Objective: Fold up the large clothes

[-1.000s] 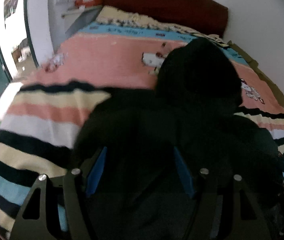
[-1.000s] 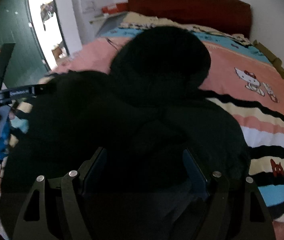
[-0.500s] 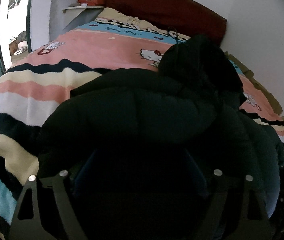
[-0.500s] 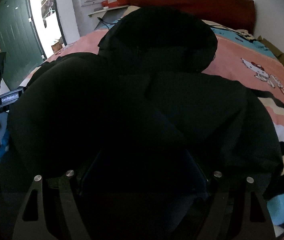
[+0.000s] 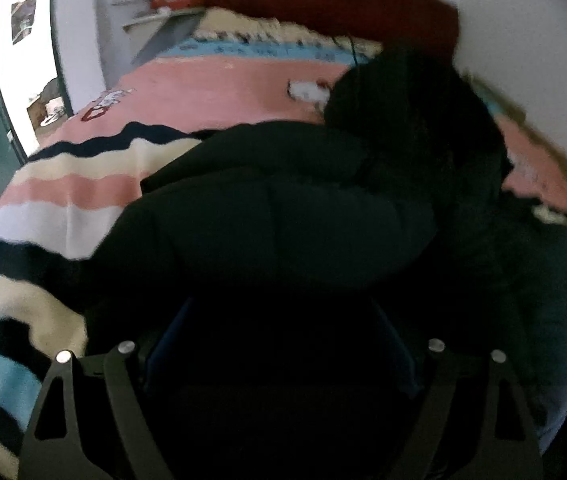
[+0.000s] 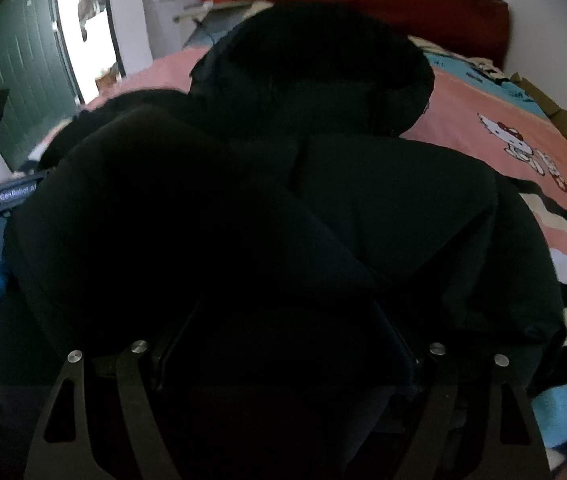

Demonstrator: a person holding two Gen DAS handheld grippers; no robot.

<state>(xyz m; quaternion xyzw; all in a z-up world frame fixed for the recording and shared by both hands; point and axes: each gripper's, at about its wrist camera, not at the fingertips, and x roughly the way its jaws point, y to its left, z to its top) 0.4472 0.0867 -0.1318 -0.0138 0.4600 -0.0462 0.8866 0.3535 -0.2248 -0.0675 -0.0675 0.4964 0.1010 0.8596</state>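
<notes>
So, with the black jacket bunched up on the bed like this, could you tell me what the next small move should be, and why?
Probably lift both grippers clear, then regrip. The black jacket lies heaped on the striped blanket, hood toward the headboard. The left gripper and right gripper have wide jaws, dark fabric between them, apparently released.

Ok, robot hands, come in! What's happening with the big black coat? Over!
Left gripper and right gripper wide apart over the black coat. Coat bunched on the striped blanket, hood at the far end. Nothing blocking.
</notes>
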